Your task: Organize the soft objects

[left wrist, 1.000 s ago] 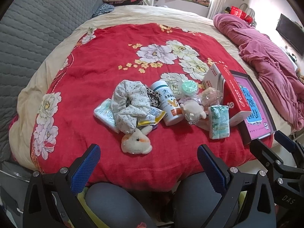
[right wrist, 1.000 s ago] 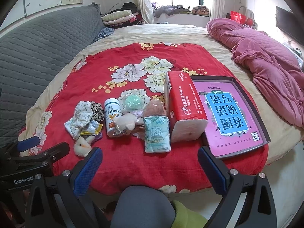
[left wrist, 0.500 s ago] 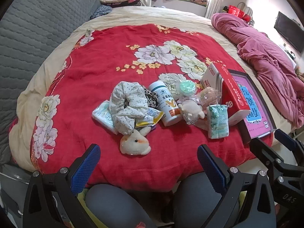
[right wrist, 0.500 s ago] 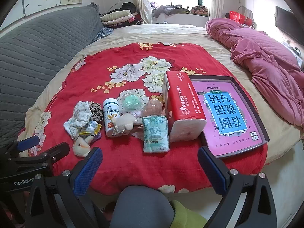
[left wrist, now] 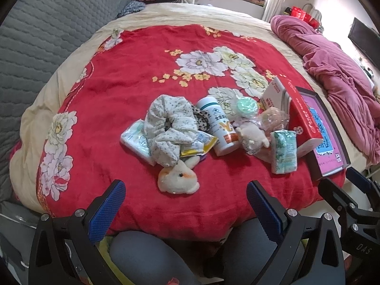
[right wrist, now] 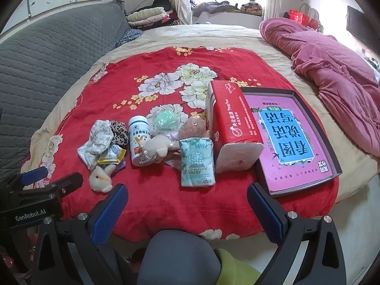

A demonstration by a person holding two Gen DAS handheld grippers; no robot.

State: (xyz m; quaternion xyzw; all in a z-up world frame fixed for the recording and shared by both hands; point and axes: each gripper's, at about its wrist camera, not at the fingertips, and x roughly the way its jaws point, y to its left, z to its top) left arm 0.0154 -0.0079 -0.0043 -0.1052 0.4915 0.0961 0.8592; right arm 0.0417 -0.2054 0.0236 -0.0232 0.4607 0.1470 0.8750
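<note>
A heap of small things lies on the red flowered blanket [left wrist: 114, 90]. A white floral scrunchie [left wrist: 169, 128] rests on a tissue pack [left wrist: 134, 140], with a cream plush duck [left wrist: 178, 180] in front of it. Beside them are a white bottle [left wrist: 219, 128], a second plush toy [left wrist: 253, 139], a green tissue pack [right wrist: 196, 163] and a red tissue box [right wrist: 231, 128]. My left gripper [left wrist: 185, 211] hangs open just short of the duck, over the bed's front edge. My right gripper [right wrist: 187, 211] is open too, in front of the green pack.
A dark tray with a pink printed sheet [right wrist: 292, 140] lies right of the red box. A crumpled pink quilt [right wrist: 337, 71] covers the bed's right side. A grey padded headboard [right wrist: 47, 54] runs along the left. A person's grey-clad knees [left wrist: 147, 258] sit below the grippers.
Both grippers have drifted slightly nearer to the heap, so the objects look a little larger. Nothing on the bed has moved and both grippers stay open.
</note>
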